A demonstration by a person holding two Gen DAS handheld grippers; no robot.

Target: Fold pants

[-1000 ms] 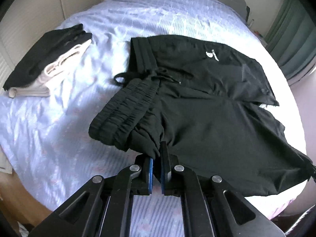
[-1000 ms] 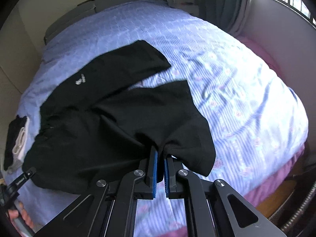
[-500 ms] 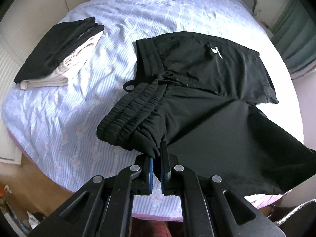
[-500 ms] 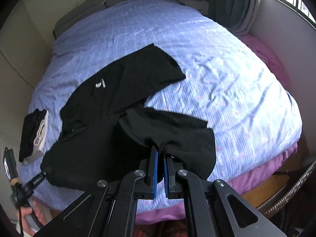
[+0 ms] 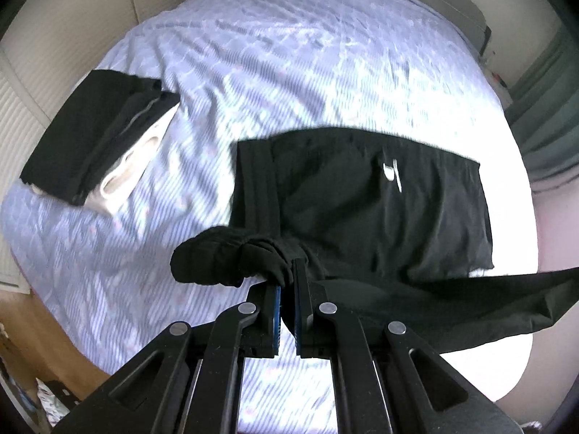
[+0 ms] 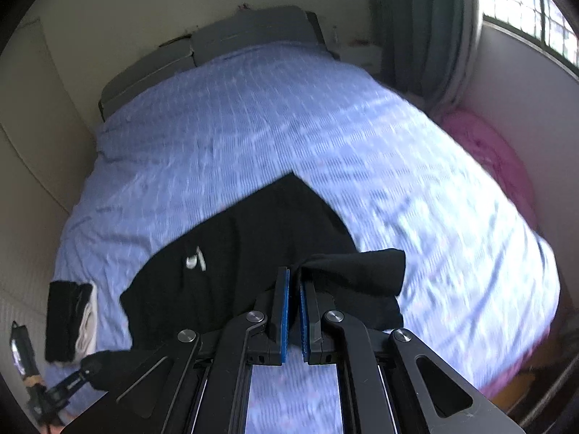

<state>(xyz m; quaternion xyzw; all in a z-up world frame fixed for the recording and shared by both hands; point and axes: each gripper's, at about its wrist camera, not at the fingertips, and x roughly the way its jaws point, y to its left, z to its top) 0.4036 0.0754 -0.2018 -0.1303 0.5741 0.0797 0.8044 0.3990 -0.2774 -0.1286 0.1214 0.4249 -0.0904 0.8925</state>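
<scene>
The black pants (image 5: pixel 362 209) lie partly on the blue bed (image 5: pixel 289 72) and partly lifted off it: the left tongs (image 5: pixel 287 278) are clamped narrow on the bunched elastic waistband, which hangs in a dark roll just beside their tips, while the right tongs (image 6: pixel 294 282) are pinched tight on a leg hem that drapes off to the side of their blue pads. The rest of the pants (white logo facing up) stays flat on the bed beyond both tongs. A stack of folded clothes (image 5: pixel 97 137), black over white, rests on the bed well apart from the pants, toward its edge.
</scene>
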